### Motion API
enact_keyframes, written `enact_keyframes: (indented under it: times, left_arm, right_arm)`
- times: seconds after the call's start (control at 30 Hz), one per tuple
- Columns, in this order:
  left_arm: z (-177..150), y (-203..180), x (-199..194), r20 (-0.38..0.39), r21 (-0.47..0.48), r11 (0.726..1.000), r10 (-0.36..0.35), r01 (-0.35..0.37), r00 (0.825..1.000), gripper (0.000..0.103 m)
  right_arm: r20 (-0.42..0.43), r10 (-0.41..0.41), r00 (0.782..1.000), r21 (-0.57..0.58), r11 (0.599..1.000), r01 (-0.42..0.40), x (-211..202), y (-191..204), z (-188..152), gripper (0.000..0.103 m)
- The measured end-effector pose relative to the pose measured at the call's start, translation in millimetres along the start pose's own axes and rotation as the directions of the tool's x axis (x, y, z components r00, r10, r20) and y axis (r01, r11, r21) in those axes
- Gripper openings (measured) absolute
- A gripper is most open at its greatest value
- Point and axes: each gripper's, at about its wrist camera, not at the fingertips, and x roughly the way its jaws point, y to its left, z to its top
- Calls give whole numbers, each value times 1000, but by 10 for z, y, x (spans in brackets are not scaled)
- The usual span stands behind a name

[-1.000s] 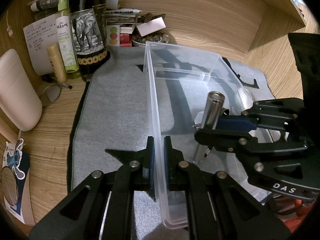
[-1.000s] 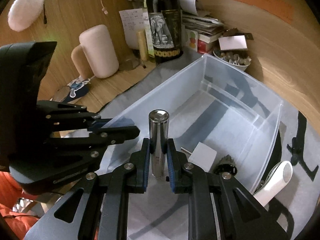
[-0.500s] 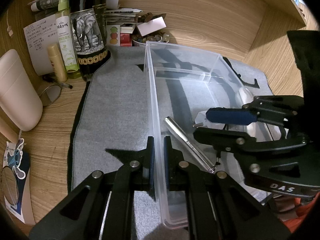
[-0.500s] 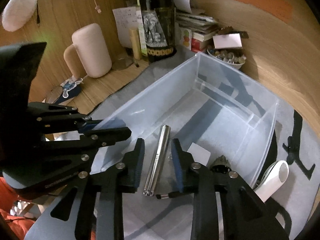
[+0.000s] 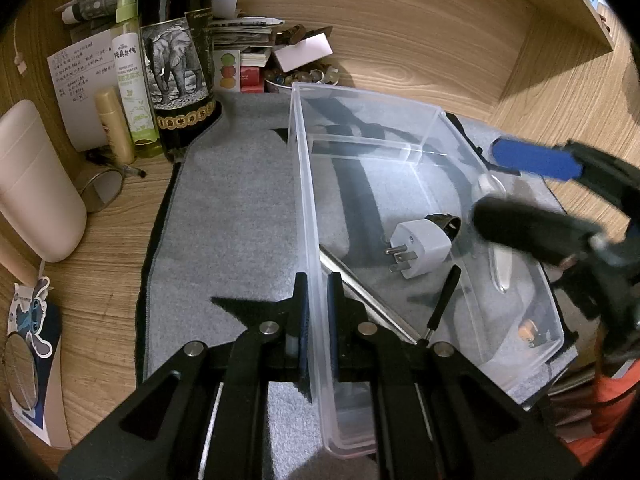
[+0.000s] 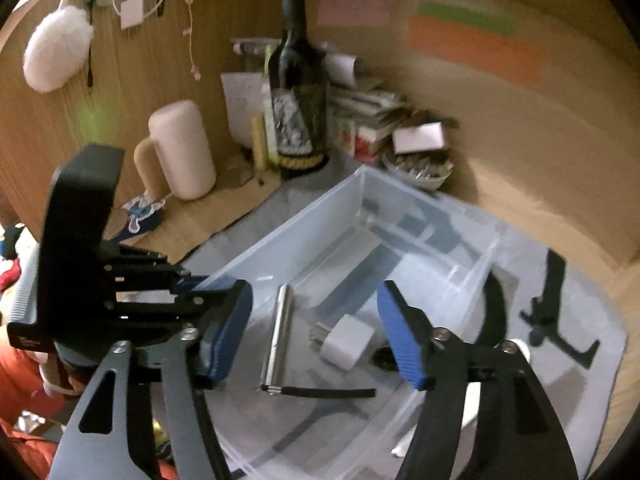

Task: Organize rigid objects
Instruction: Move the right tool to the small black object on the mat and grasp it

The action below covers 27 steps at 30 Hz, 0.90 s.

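Observation:
A clear plastic bin (image 5: 308,184) stands on a grey felt mat (image 5: 232,208). My left gripper (image 5: 318,300) is shut on the bin's left wall. Inside the bin lie a metal cylinder (image 6: 278,332), a white plug adapter (image 5: 420,246) and a thin black rod (image 5: 442,300). The cylinder also shows in the left wrist view (image 5: 360,296). My right gripper (image 6: 316,332) is open and empty above the bin; it shows blurred at the right of the left wrist view. A white-handled tool (image 5: 494,196) lies outside the bin's right wall.
A dark wine bottle (image 5: 176,60), a green spray bottle (image 5: 130,76), a beige tube (image 5: 114,124), a pink rounded container (image 5: 36,184), papers, boxes and a bowl of small items (image 5: 304,78) crowd the back. Wooden walls enclose the desk. A black stand (image 6: 556,312) lies on the mat at right.
My right gripper opened and let go of the metal cylinder, which now lies flat in the bin. The right gripper has lifted and pulled back. The left gripper has kept its hold.

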Motion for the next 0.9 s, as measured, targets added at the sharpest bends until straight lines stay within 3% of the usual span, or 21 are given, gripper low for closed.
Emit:
enact_keyframes:
  times: [0.2,0.4,0.63,0.9]
  left_arm:
    - [0,1,0,-1,1,1000,1,-1,1000,7]
    - [-4,4,-1,-1,3,1000,5,-5,1000,7]
    - [-10,-5,-3,-3,6,1000,10,-10,1000,7]
    - [-11,-4,-4,-3,7,1000,11,-11,1000,7]
  right_arm:
    - [68,-75,995,29,997,73,-230,-212,43,81]
    - [68,-164,984,108,982,156,-308,-589,34,82]
    - [7,-256,967,207,946,249,-223,-1142,-72,82]
    - [-74,-285,956,319,901,294,-69,-1624,-296,82]
